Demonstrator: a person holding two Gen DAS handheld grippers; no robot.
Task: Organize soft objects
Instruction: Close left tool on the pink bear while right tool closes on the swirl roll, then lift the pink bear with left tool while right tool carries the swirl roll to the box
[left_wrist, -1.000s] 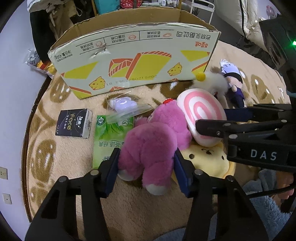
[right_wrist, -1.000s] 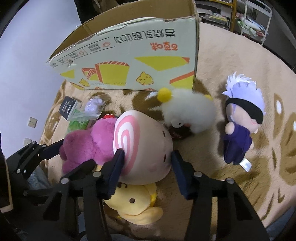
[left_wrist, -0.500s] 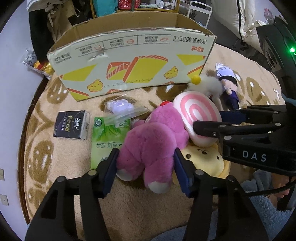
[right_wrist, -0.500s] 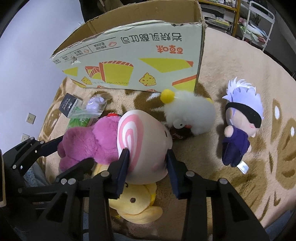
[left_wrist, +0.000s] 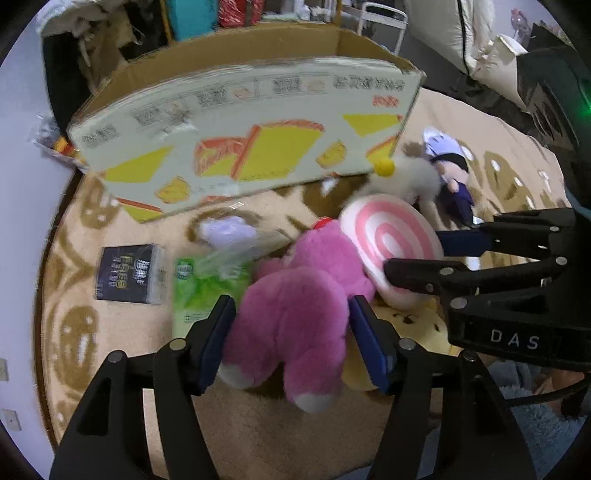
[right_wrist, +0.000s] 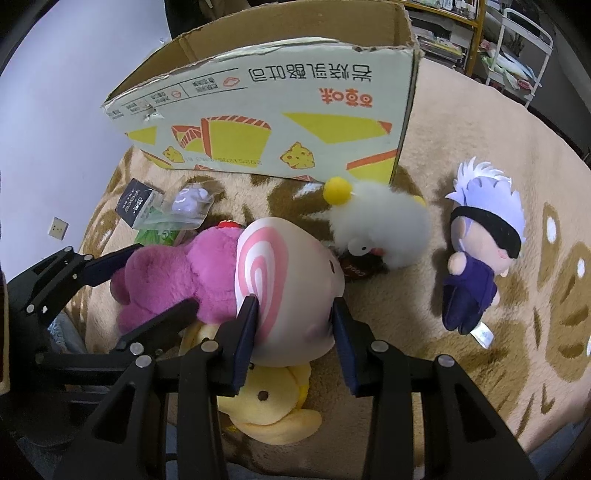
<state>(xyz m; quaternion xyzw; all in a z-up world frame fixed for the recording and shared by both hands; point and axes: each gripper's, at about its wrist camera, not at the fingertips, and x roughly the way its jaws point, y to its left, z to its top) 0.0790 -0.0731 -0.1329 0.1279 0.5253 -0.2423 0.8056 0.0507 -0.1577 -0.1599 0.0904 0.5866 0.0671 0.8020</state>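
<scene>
My left gripper (left_wrist: 291, 339) is shut on a pink plush bear (left_wrist: 295, 306), its pads pressed into the body. My right gripper (right_wrist: 295, 332) is shut on a round plush with a pink-and-white swirl (right_wrist: 284, 288); it also shows in the left wrist view (left_wrist: 391, 240). Both toys rest over a yellow plush (right_wrist: 269, 406) on the rug. A white fluffy plush with a yellow pompom (right_wrist: 376, 225) and a white-haired doll in dark clothes (right_wrist: 480, 243) lie to the right. An open cardboard box (right_wrist: 277, 110) stands behind.
A black tissue pack (left_wrist: 129, 273), a green tissue pack (left_wrist: 199, 291) and a clear bag with a lilac item (left_wrist: 229, 232) lie left of the bear. The beige patterned rug (right_wrist: 517, 155) stretches right. Shelves and a white cart (right_wrist: 517, 48) stand behind.
Both grippers have risen and pulled back slightly with their toys. The right gripper's fingers have closed in tighter on the swirl plush. The left view is now motion-blurred.
</scene>
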